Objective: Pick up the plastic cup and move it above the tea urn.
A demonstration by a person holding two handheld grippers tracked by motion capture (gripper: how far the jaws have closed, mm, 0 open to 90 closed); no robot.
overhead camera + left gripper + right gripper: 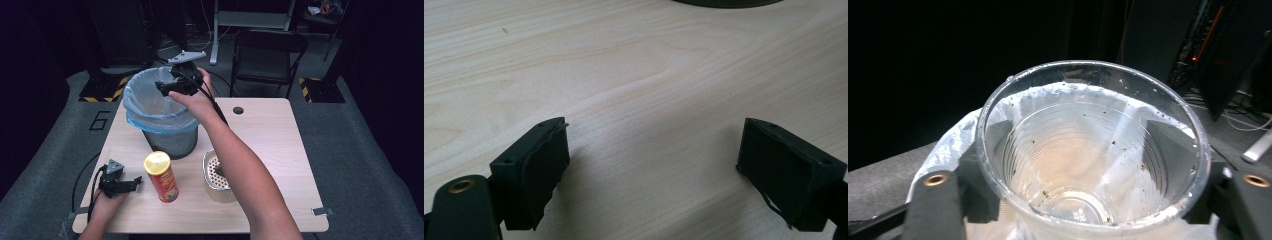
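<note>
A clear plastic cup (1088, 165) with brown specks inside sits between the jaws of my right gripper (1088, 175), whose pads lie against its walls. In the high view my right gripper (169, 87) hangs over the mouth of a grey bin with a pale blue liner (150, 107) at the back left of the table. My left gripper (131, 184) rests open on the wooden table (270, 145) near its front left corner. Nothing lies between its fingertips (654, 170), just bare wood.
A red can with a yellow lid (161, 176) stands upright just right of the left gripper. A small metal container (216, 172) with brown crumbs sits beside it, partly under my right forearm. A dark folding chair (267, 55) stands behind the table.
</note>
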